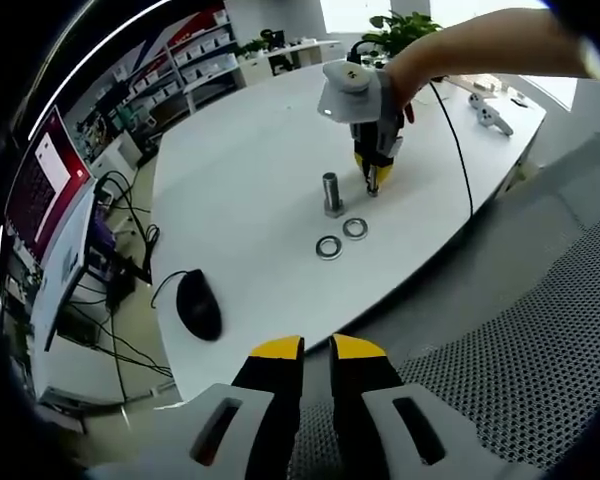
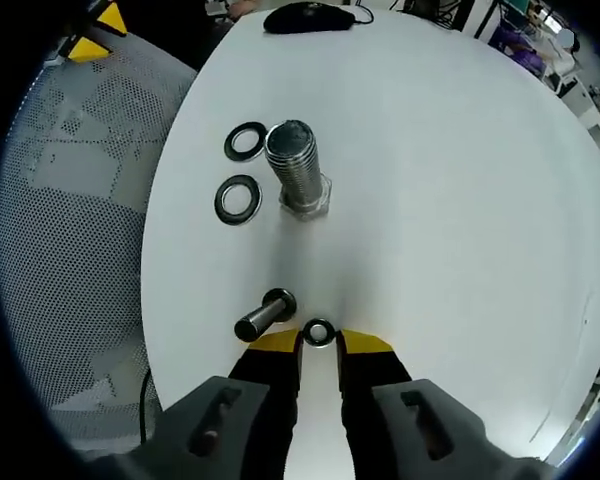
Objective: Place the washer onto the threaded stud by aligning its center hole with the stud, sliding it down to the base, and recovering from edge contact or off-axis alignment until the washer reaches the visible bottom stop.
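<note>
White tabletop (image 2: pixel 460 200) carries an upright silver threaded stud on a hexagonal base (image 2: pixel 298 170), with two flat dark-rimmed metal washers (image 2: pixel 238 198) lying just beside it and a small dark bolt (image 2: pixel 264 314) lying on its side nearer the right gripper (image 2: pixel 319 346). That yellow-tipped gripper is lowered to the table with its jaws a narrow gap apart, and a small silver ring-shaped washer (image 2: pixel 319 332) sits right at the tips; whether they grip it cannot be told. Held well back past the table's edge near a black computer mouse (image 1: pixel 198 305), the left gripper (image 1: pixel 317 348) has its jaws almost together, with nothing between them.
</note>
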